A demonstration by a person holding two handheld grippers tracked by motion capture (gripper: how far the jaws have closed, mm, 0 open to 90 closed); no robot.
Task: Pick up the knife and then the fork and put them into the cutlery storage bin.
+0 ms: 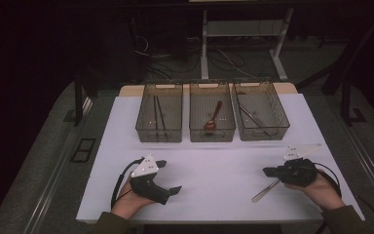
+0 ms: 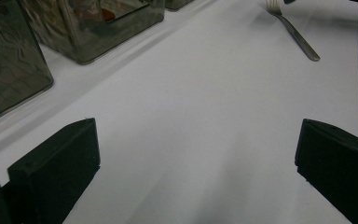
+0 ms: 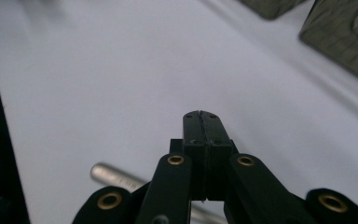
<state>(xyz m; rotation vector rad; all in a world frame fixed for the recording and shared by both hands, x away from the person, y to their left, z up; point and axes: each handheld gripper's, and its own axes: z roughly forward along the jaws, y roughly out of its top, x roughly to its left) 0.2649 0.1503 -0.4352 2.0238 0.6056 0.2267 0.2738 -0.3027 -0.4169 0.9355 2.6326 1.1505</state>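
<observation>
I see a metal fork (image 1: 266,190) lying flat on the white table (image 1: 214,170), near the right front edge. Its long axis runs on a diagonal: one end points toward the near left, the other runs up to the far right and passes under my right gripper (image 1: 269,171). In the left gripper view the fork (image 2: 292,30) shows far off, its tines at the end next to the other gripper and its plain handle end free. It is slim, smooth and shiny, a dull silver.

My right hand (image 1: 321,187) lies low on the table at the right, holding its gripper level and pointing left across the table. In the right gripper view the right gripper (image 3: 201,116) has its two black jaws pressed flat together with nothing between the tips; the rounded handle of the fork (image 3: 109,175) lies beneath the jaw arms, not in the grip.

My left hand (image 1: 129,200) rests at the near left, well apart from the fork. The left gripper (image 1: 168,176) points to the right, and in its own view its blocky black jaws stand wide apart over bare table.

Along the far side stand three clear, dark-tinted plastic bins in a row: the left bin (image 1: 159,127), the middle bin (image 1: 212,131) holding a reddish-brown spoon (image 1: 213,117), and the right bin (image 1: 262,129).
</observation>
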